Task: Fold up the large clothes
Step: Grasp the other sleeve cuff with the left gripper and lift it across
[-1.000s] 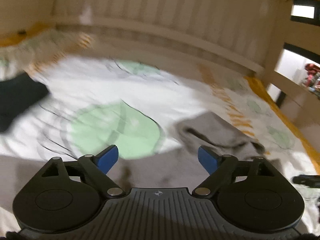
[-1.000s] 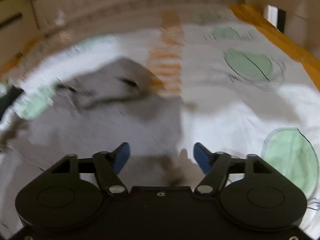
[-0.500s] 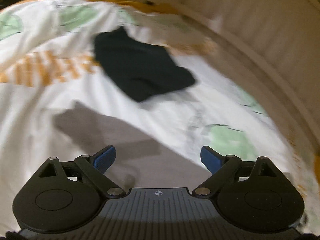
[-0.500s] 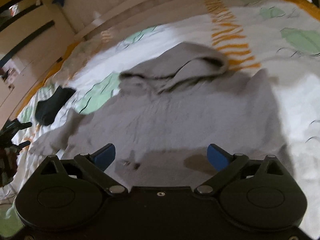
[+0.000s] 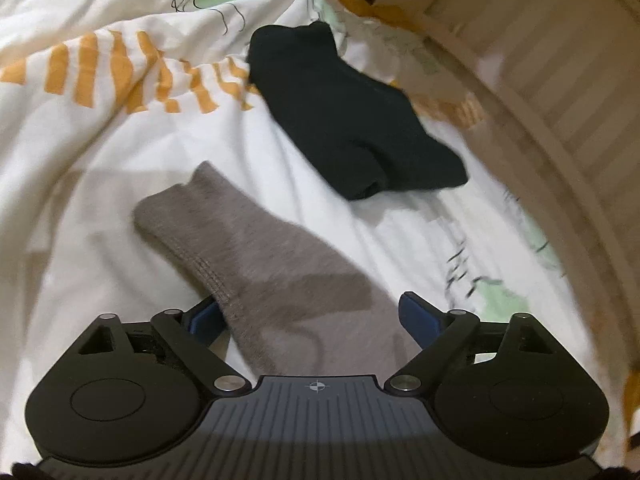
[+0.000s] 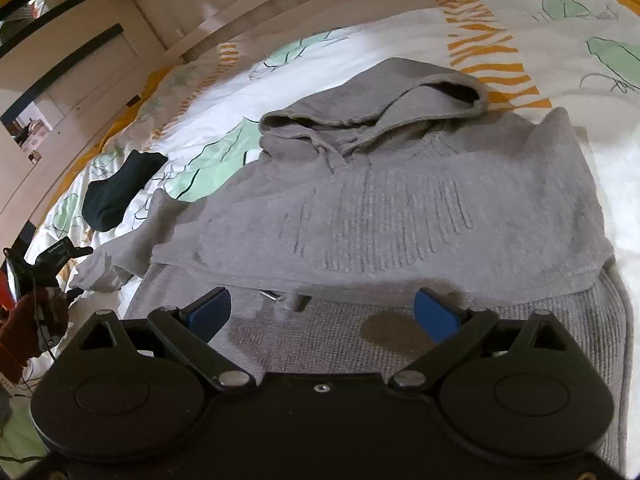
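A grey knitted hoodie [image 6: 400,200] lies spread on the bed, its hood [image 6: 380,108] at the far end. Its left sleeve [image 5: 256,248] runs out over the white cover. My left gripper [image 5: 310,316] hangs over that sleeve near its cuff. Its jaws are closing with the sleeve between the blue pads [image 5: 418,316]; the cloth hides part of the left pad. My right gripper [image 6: 322,312] stands wide open above the hoodie's ribbed lower hem, with nothing pinched.
A folded black garment [image 5: 344,120] lies beyond the sleeve, also visible from the right wrist [image 6: 120,188]. The white bed cover [image 5: 100,160] has green and orange prints. A slatted wooden rail [image 5: 560,92] borders the bed. A dark red sleeve [image 6: 24,320] shows at the left edge.
The left view swung from the hood past the black garment and dropped onto the grey sleeve, now between its jaws. The right jaws widened and the whole hoodie came into its view.
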### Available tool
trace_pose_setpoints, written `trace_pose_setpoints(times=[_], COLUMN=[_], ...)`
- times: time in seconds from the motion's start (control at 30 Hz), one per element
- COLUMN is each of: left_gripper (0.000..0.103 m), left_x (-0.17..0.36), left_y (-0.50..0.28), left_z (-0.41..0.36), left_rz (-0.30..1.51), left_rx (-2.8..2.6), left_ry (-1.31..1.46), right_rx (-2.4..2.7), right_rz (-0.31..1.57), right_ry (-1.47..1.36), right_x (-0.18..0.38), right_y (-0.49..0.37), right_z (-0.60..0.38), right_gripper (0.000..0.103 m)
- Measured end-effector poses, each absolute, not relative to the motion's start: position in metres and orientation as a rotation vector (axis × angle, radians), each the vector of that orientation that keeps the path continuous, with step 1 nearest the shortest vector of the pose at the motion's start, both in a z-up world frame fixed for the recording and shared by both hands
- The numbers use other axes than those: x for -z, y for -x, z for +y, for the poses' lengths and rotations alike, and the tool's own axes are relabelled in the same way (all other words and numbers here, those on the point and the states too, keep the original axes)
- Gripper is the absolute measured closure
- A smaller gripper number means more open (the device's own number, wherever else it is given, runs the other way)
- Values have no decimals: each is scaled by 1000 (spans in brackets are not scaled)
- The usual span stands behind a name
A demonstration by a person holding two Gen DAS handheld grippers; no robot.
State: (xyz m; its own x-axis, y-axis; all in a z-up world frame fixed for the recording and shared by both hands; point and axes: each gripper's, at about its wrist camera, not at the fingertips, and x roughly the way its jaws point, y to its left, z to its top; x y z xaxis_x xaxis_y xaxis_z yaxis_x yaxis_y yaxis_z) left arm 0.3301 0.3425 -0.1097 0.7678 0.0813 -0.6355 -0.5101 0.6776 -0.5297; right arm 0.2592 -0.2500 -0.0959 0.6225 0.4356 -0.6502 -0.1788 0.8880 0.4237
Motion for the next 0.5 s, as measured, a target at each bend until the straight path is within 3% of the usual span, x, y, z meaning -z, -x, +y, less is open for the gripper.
trace_pose_setpoints(times=[0.07, 0.1, 0.13, 0.23, 0.5], left_gripper=[48, 86, 96, 96, 96], left_x=[111, 110, 109, 95, -5], left_y=[-332, -332, -332, -334, -343], left_z=[346, 346, 346, 335, 241], left_rz=[598, 591, 586, 555, 408], left_rx=[-344, -348, -348, -334, -103], left_ry=[802, 805, 804, 764, 594], right_rx=[-354, -352, -350, -341, -312], right_rz=[832, 834, 836, 843, 826], right_ry=[-340, -340, -341, -342, -286], right_x=[97, 97, 98, 99, 93], right_y=[-260, -260, -260, -262, -263], right_z=[-251, -251, -252, -253, -257], right_gripper=[4, 4, 4, 4, 5])
